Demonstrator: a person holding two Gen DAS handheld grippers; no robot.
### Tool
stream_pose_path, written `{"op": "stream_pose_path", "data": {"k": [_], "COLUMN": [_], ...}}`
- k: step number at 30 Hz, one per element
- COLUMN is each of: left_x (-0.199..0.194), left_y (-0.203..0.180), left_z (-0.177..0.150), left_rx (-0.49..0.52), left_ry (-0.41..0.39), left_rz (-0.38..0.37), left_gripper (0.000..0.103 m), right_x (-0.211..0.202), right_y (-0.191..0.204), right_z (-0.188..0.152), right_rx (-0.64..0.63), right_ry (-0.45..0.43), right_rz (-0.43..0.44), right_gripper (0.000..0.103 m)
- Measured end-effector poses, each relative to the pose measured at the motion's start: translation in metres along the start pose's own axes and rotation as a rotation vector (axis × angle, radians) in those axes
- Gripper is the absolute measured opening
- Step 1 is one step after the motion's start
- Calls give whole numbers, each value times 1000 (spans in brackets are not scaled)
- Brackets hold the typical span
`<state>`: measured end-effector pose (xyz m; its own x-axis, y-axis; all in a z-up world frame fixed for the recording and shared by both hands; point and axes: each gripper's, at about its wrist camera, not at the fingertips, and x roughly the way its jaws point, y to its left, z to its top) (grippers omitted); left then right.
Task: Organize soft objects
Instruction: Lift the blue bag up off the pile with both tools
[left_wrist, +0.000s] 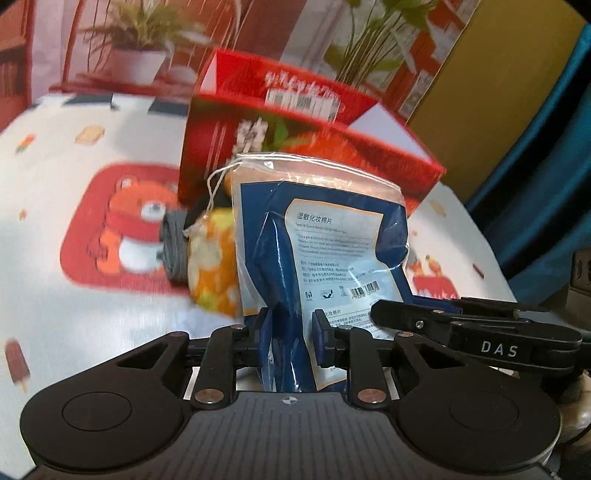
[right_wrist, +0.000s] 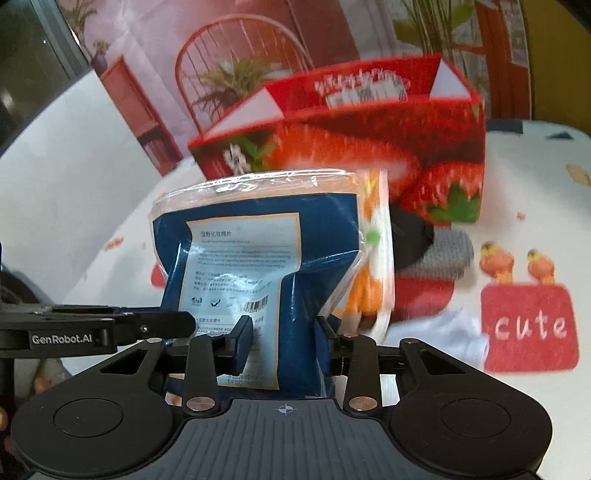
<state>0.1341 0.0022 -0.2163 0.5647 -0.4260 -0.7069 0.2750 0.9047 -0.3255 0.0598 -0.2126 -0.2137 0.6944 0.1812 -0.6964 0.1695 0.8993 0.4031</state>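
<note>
Currently, nearest: left gripper (left_wrist: 291, 328) and right gripper (right_wrist: 280, 332), side by side, each pinching the lower part of one crinkly blue-and-clear plastic pack of cotton pads (left_wrist: 332, 251), held upright above the cartoon-printed white tablecloth (left_wrist: 74, 332).

Just behind: orange-and-yellow patterned soft pouch (left_wrist: 214, 266), rolled grey cloth (right_wrist: 443, 254).

Farthest: open red strawberry-printed cardboard box (right_wrist: 369, 147).

Risks: slick film could slide from the narrow pinches; two pulls may crumple or tear it; the pack could catch the box's near wall.

Home setting, cartoon-print tablecloth (left_wrist: 55, 177), strawberry gift box (right_wrist: 369, 147), potted plant (left_wrist: 140, 48) backdrop
</note>
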Motion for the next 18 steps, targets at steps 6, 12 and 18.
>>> {"op": "stream_pose_path", "data": {"k": [6, 12, 18], "left_x": [-14, -19, -16], "left_y": [-10, -19, -19], "left_z": [29, 59, 80], "left_rx": [16, 38, 26], "left_ry": [-82, -140, -163], "left_rz": [-12, -13, -32], "left_gripper": [24, 24, 24], "right_x": [-18, -22, -22], "right_y": [5, 7, 4], "right_z": [29, 60, 82], "right_rx": [-31, -49, -44], "right_ry": [-83, -128, -144], "right_rz": [2, 6, 1], "right_gripper": [32, 32, 32]}}
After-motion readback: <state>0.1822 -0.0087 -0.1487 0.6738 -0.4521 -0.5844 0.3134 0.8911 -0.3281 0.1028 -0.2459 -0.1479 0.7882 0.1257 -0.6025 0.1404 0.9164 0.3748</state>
